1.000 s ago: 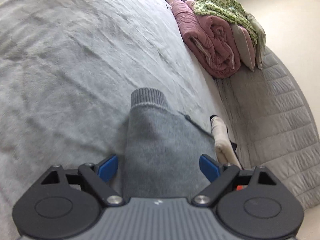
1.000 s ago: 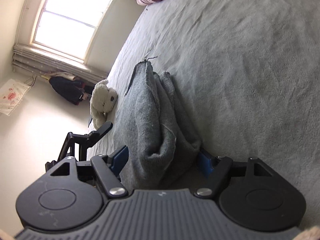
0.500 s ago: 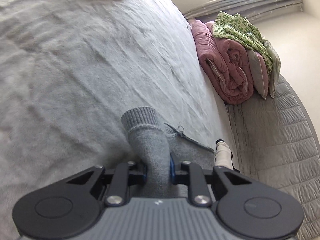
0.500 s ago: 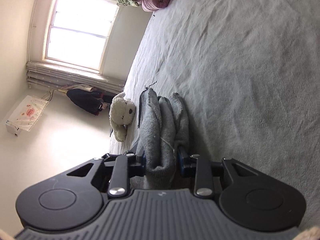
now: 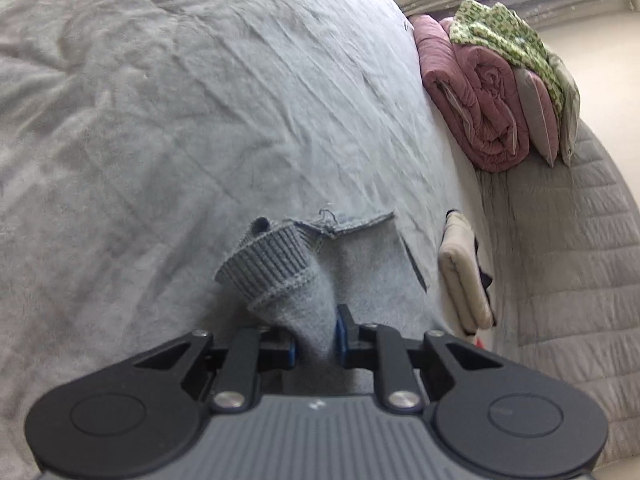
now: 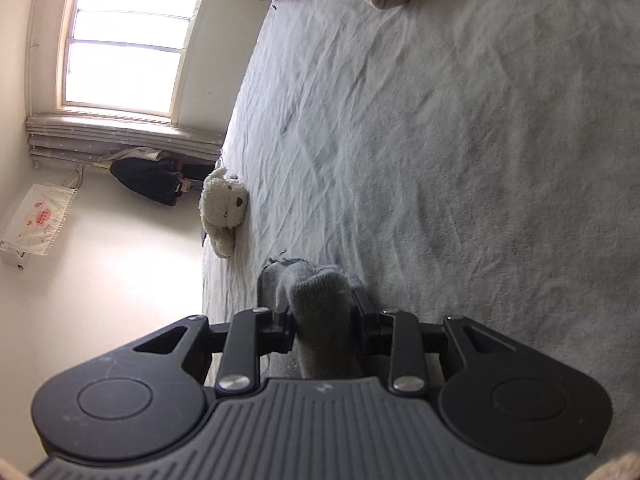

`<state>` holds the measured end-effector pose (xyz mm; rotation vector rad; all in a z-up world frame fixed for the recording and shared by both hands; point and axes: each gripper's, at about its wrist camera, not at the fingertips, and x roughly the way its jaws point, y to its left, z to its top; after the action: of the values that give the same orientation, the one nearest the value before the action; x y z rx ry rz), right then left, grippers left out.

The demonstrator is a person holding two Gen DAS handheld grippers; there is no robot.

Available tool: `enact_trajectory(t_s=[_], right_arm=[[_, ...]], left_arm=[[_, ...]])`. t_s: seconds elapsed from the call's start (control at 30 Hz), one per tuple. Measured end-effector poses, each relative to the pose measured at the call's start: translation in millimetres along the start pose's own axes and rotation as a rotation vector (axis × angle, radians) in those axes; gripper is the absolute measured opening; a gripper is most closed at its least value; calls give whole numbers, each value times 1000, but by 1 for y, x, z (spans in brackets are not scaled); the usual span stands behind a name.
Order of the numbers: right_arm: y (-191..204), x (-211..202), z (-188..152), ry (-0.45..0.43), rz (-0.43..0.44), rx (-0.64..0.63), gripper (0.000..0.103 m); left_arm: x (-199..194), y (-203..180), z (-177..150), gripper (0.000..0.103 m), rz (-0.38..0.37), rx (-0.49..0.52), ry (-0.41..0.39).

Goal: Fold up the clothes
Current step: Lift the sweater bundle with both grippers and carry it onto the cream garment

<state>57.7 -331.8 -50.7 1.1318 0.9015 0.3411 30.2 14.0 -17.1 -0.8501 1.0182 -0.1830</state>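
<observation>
While clamped, sweater sleeve [image 5: 276,272] points ahead (cuff forward)

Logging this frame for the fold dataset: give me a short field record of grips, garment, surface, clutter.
left gripper: shut on grey sweater, near the ribbed cuff
right gripper: shut on a bunched part of the same sweater
surface: grey bed cover
clutter: pink rolled quilt, green patterned cloth on top, white plush toy at bed edge
fold state: not yet folded
</observation>
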Motion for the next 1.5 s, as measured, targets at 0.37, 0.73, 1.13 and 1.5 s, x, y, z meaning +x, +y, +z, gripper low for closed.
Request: enact_trajectory(t_s=[0.37, 0.73, 1.13, 1.5], right_arm=[[-19, -18, -14, -42, -48, -11, 67], [-25, -12, -39, 13, -27, -96, 68], [-33, -16, -28, -98, 67, 7, 36], [19, -50, 32, -221, 91, 107, 33]], left_arm=[[-27, -19, 23, 76, 81, 339, 5], [51, -30, 53, 81, 56, 497, 72], [56, -14, 54, 28, -133, 217, 70], [63, -99, 70, 27, -229, 192, 25]])
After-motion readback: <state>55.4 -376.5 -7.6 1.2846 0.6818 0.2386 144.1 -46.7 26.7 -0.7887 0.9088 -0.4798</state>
